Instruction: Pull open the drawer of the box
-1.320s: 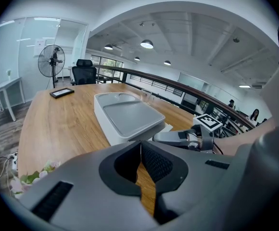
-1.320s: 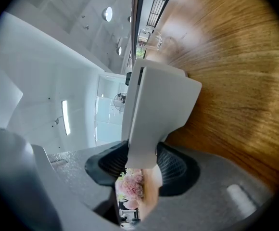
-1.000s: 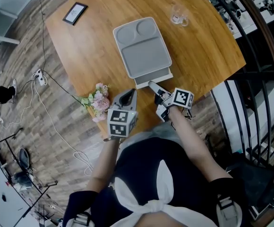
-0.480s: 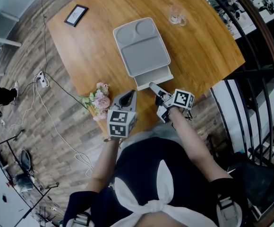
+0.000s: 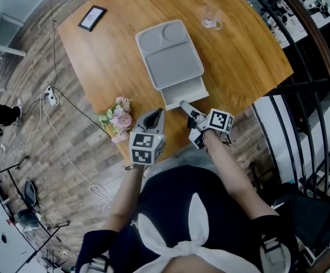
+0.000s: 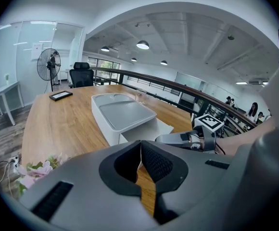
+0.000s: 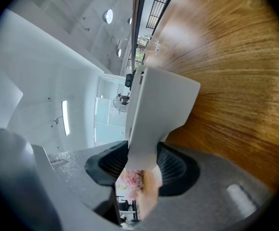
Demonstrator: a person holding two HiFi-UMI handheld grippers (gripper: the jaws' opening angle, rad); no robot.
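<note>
A grey box [image 5: 169, 54] lies on the wooden table [image 5: 250, 56], and its drawer [image 5: 185, 92] sticks out a short way from the near end. My right gripper [image 5: 184, 105] is shut on the drawer's front edge. In the right gripper view the pale drawer front [image 7: 161, 105] runs between the pads [image 7: 174, 161], and the gripper [image 7: 142, 160] pinches it. Left of it, my left gripper [image 5: 155, 117] hangs over the table's near edge, shut and holding nothing. Its view shows the closed gripper [image 6: 140, 153] aimed at the box [image 6: 122, 114] and the drawer [image 6: 151, 130].
A bunch of pink flowers [image 5: 117, 120] lies at the table's near-left edge beside the left gripper. A glass [image 5: 213, 18] stands at the far right and a dark framed card [image 5: 91, 16] at the far left. A railing [image 5: 318, 90] curves along the right side.
</note>
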